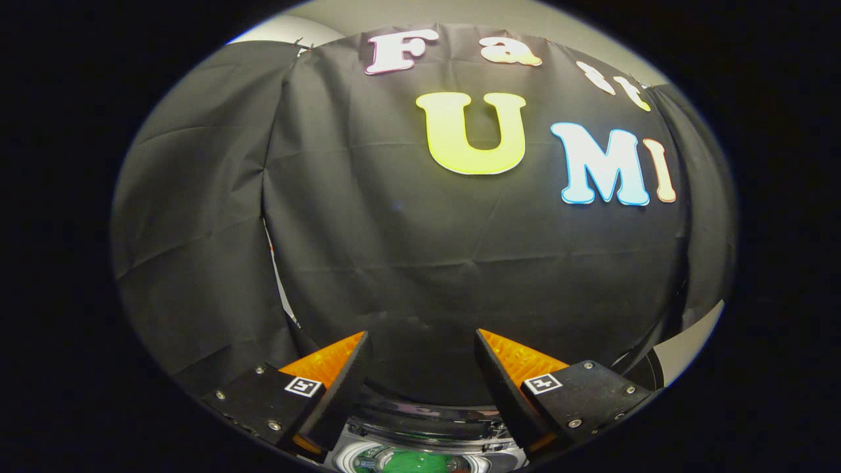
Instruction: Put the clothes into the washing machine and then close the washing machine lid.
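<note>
Your gripper (420, 358) is up high and level, and its jaws are spread wide with nothing between them, just open air and the black cloth (407, 263) of the booth wall straight ahead. Down low between the fingers (341, 387) you've got the washer (427, 420) peeking in: a dark curved rim with a shiny band under it, sitting just below and ahead of the jaws. Right at the bottom, inside that opening, there's a patch of green (415, 462), which looks like the clothes lying in the drum, though so little of it shows that you can't tell its shape or how much is in there. The lid itself I can't make out from here. The cloth hangs in soft folds, with a seam where two panels meet off to your left, and a pale wall (690, 345) shows past its edge on the right.
</note>
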A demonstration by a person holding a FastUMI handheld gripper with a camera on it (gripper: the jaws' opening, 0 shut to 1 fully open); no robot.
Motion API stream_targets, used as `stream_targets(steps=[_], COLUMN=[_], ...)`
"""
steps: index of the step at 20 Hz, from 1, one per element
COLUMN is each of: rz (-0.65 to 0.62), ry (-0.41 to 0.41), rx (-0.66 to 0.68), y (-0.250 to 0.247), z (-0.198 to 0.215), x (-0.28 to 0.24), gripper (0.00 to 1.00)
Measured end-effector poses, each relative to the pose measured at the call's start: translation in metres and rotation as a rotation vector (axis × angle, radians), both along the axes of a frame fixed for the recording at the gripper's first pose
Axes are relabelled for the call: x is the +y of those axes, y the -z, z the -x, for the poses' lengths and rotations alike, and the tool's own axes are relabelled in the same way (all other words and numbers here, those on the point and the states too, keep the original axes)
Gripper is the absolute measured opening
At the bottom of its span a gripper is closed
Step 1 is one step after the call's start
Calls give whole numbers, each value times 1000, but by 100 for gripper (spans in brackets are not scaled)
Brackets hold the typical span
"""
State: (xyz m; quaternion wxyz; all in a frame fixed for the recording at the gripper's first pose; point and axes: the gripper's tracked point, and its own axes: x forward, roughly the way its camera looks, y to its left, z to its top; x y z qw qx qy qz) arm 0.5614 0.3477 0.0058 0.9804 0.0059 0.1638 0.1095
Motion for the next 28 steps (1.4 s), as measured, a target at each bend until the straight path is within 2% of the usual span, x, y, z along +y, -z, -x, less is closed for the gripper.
stream_targets(steps=[7,12,14,19,28], rz=[1,22,10,17,17], ry=[30,26,47,33,29], rx=[161,293,286,277,176], y=[37,72,69,71,65], z=[-17,-11,-11,-3,25], x=[4,3,-2,-1,-2], gripper=[96,96,97,97,97])
